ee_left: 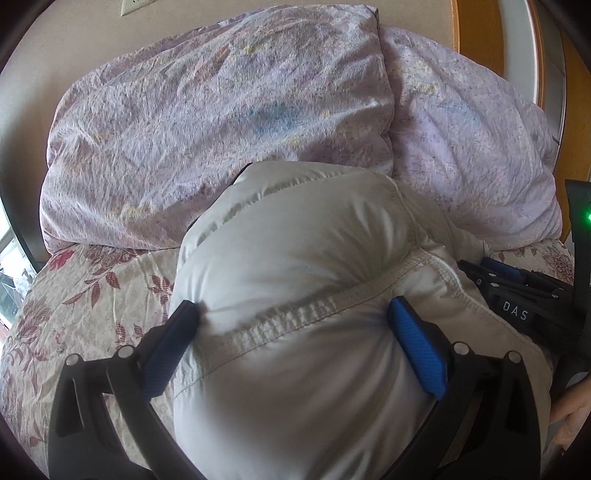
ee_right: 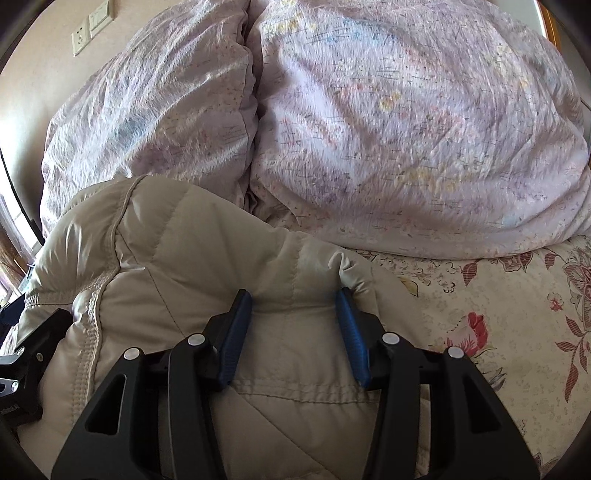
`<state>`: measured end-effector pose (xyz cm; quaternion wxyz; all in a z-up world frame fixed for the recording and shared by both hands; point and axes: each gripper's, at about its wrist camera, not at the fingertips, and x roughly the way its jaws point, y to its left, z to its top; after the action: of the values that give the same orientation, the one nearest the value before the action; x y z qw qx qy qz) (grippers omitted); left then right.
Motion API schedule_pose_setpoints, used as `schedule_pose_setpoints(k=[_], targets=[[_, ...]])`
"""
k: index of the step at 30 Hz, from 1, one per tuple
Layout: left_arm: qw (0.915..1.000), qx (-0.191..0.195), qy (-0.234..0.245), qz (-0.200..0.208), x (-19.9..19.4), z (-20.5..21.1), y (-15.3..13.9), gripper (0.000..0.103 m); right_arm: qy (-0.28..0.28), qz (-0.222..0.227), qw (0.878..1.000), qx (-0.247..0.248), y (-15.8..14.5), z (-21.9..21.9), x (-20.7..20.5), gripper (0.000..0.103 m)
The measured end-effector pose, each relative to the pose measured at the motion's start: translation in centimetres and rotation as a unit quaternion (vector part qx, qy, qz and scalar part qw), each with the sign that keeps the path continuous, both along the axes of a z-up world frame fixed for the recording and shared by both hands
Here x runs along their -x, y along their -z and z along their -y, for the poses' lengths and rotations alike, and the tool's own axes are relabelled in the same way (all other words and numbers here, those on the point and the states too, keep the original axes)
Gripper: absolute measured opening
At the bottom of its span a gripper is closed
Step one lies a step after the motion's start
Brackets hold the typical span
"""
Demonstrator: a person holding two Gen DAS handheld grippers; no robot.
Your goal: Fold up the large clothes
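A puffy cream padded jacket (ee_left: 303,266) lies bunched on the bed; it also fills the lower left of the right wrist view (ee_right: 177,258). My left gripper (ee_left: 291,314) has its jaws wide apart and pressed into a thick roll of the jacket, blue pads (ee_left: 417,350) against its sides by a stitched seam. My right gripper (ee_right: 293,299) also squeezes a bulge of the jacket between its blue pads (ee_right: 351,339). The right gripper's body shows in the left wrist view (ee_left: 517,295) at the right.
Two lilac pillows (ee_left: 207,129) (ee_right: 424,129) lean against the wall behind the jacket. The floral bedsheet (ee_right: 498,314) lies to the right and left (ee_left: 74,295). A wooden headboard (ee_left: 480,29) and wall sockets (ee_right: 92,26) are at the back.
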<state>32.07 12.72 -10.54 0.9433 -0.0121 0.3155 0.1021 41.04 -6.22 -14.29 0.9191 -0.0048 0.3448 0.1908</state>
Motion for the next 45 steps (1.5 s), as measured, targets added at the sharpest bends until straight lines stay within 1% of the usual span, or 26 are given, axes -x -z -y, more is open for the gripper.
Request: schedule_pose_setpoints(k=[3, 6, 11, 14, 16, 18, 21, 22, 23, 25, 27, 28, 32, 36, 40, 43, 45], targets=[[1.0, -0.006, -0.005, 0.0, 0.1, 0.2, -0.1, 0.101, 0.004, 0.002, 1.0, 0.011, -0.2, -0.2, 0.1, 0.049], [0.9999, -0.016, -0.005, -0.002, 0.9, 0.4, -0.7, 0.101, 0.012, 0.006, 0.999, 0.03, -1.1, -0.3, 1.2, 0.049], [0.9998, 0.018, 0.005, -0.002, 3.8, 0.1, -1.9, 0.101, -0.001, 0.014, 1.0, 0.004, -3.2, 1.8, 6.2, 0.049], [0.9998, 0.016, 0.014, 0.002, 5.7, 0.6, -2.1, 0.101, -0.007, -0.006, 1.0, -0.011, -3.4, 2.9, 8.3, 0.049], [0.9998, 0.005, 0.016, -0.003, 6.4, 1.2, -1.8, 0.101, -0.007, -0.032, 0.999, -0.003, -2.3, 3.1, 8.3, 0.05], [0.9998, 0.008, 0.016, -0.005, 7.4, 1.5, -2.1, 0.101, -0.002, -0.041, 0.999, -0.004, -2.0, 3.4, 8.7, 0.051], [0.9996, 0.009, 0.026, -0.005, 9.7, 2.1, -2.8, 0.101, 0.01, -0.04, 0.999, -0.015, -3.2, 4.0, 10.2, 0.056], [0.9996, 0.007, 0.027, -0.005, 10.5, 2.4, -2.9, 0.101, 0.013, -0.034, 0.999, -0.016, -3.5, 4.3, 11.0, 0.066], [0.9996, 0.005, 0.028, -0.006, 11.4, 2.6, -3.0, 0.101, 0.017, -0.028, 0.999, -0.017, -3.9, 4.6, 12.0, 0.079], [0.9995, 0.01, 0.029, -0.004, 13.2, 2.9, -3.0, 0.101, 0.013, -0.02, 0.999, -0.033, -4.5, 5.4, 13.9, 0.09], [0.9994, 0.021, 0.028, 0.0, 15.0, 3.0, -3.0, 0.101, 0.008, -0.015, 0.999, -0.044, -5.0, 6.1, 15.8, 0.093], [0.9992, 0.029, 0.028, 0.003, 15.9, 3.1, -3.0, 0.101, 0.008, -0.013, 0.999, -0.045, -5.3, 6.4, 16.8, 0.098], [0.9986, 0.051, 0.014, 0.006, 18.8, 3.3, -3.1, 0.101, 0.006, -0.008, 0.999, -0.051, -6.2, 7.5, 20.2, 0.102], [0.9983, 0.058, 0.007, -0.002, 20.4, 3.6, -3.4, 0.101, 0.002, -0.002, 0.999, -0.046, -6.9, 7.9, 22.8, 0.102], [0.9976, 0.067, 0.015, -0.005, 21.6, 4.2, -3.6, 0.101, -0.002, -0.002, 0.999, -0.037, -7.1, 7.8, 24.3, 0.102], [0.9981, 0.057, 0.016, -0.013, 22.1, 4.8, -3.7, 0.101, -0.004, -0.016, 0.999, -0.048, -6.8, 8.2, 24.9, 0.102], [0.998, 0.058, 0.02, -0.015, 22.4, 5.0, -3.8, 0.101, -0.001, -0.024, 0.998, -0.05, -6.6, 8.3, 25.3, 0.102]])
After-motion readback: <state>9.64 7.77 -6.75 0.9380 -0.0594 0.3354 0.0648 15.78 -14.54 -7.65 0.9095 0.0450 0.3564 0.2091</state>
